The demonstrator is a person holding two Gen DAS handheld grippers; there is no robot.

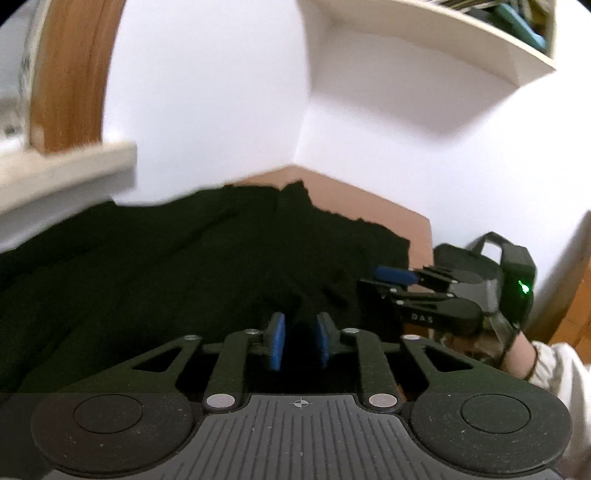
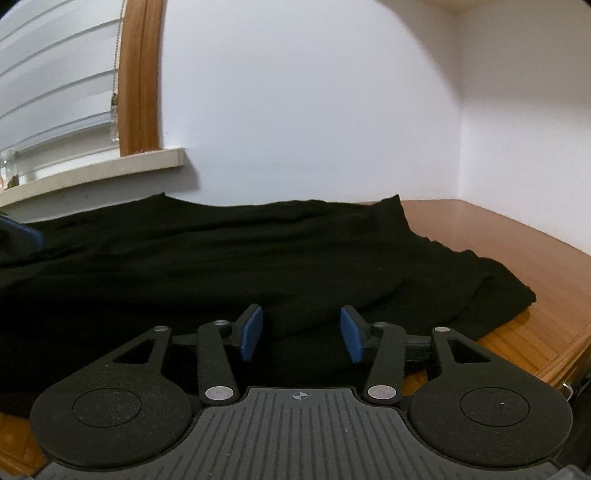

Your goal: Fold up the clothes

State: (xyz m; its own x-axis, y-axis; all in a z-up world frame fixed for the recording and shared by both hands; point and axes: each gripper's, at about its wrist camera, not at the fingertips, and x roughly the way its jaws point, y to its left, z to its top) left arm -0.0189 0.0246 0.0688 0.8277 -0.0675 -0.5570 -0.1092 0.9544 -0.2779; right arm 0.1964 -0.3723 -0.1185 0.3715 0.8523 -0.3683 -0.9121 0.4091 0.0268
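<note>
A black garment (image 1: 166, 258) lies spread over a brown wooden table (image 1: 373, 206). My left gripper (image 1: 301, 338) has its blue pads close together with a ridge of the black cloth pinched between them. My right gripper (image 2: 301, 332) is open, its blue pads wide apart over the near edge of the garment (image 2: 258, 251), with cloth lying between them but not clamped. The right gripper also shows in the left wrist view (image 1: 391, 280), to the right of the left one. A corner of the left gripper's blue pad (image 2: 22, 232) shows at the far left of the right wrist view.
White walls meet in a corner behind the table (image 2: 517, 251). A pale window sill (image 2: 92, 177) with a wooden frame and blinds is at the left. A white shelf (image 1: 443, 33) with books hangs at the upper right. Bare table wood lies right of the garment.
</note>
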